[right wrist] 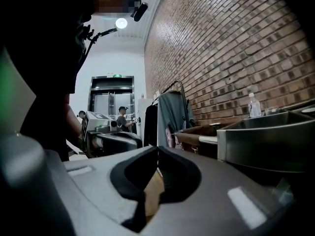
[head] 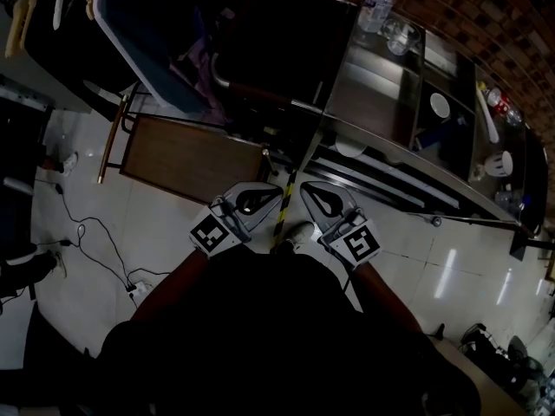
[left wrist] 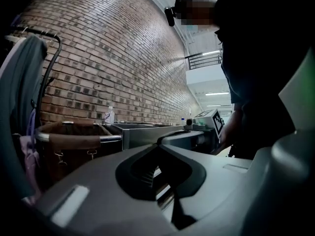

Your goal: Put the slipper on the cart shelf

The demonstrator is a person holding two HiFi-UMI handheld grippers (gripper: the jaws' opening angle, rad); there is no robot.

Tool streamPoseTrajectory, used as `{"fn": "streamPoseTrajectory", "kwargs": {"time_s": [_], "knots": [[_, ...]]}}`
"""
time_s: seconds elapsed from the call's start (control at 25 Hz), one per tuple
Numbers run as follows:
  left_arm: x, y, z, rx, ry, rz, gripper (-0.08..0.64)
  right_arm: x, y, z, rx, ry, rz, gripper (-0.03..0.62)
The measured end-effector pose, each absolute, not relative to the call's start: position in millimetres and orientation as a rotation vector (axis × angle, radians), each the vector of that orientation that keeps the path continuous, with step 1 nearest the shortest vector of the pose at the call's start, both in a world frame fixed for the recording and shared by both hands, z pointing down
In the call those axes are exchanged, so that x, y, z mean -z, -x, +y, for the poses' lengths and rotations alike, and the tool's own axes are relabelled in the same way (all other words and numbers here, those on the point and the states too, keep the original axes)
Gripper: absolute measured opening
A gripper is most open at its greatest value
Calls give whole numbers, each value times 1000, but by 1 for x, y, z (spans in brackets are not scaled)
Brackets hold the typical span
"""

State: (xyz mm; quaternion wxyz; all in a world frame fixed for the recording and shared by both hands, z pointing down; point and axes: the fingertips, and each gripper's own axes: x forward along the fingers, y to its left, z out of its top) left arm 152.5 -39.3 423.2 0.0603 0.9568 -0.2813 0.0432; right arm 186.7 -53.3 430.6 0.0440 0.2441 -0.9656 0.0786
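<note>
Here left gripper (head: 276, 191) and right gripper (head: 307, 187), jaws closed on nothing, hover near the grey metal cart (head: 368, 94).

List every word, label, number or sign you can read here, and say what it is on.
No text is legible in any view.
Water bottle label: too small to read.
Green sign above the doors: too small to read.
Marker cubes: black-and-white square patterns, no letters.

The right tool (right wrist: 157, 150), jaws together, faces a brick wall (right wrist: 236, 48).
</note>
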Motion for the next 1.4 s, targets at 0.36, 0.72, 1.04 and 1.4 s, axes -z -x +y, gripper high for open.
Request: {"fn": "streamPoseTrajectory", "kwargs": {"time_s": [0.36,0.72,1.04,1.4], "knots": [[-423,-57,-40,-82,-2915,-801,2,-432,-90,-56,-253,-793,-2934,2],[-429,54,-35,-27,-2927,-712,3,-437,29,-48,-296,-883,-2906,2],[-425,151,-15,-13,-2946,-560,3,-428,121,-24,-245,-1033,-2878,2],[-421,201,-1,11,-2944,-535,3,-419,177,0,-236,-1039,-2859,2]]}}
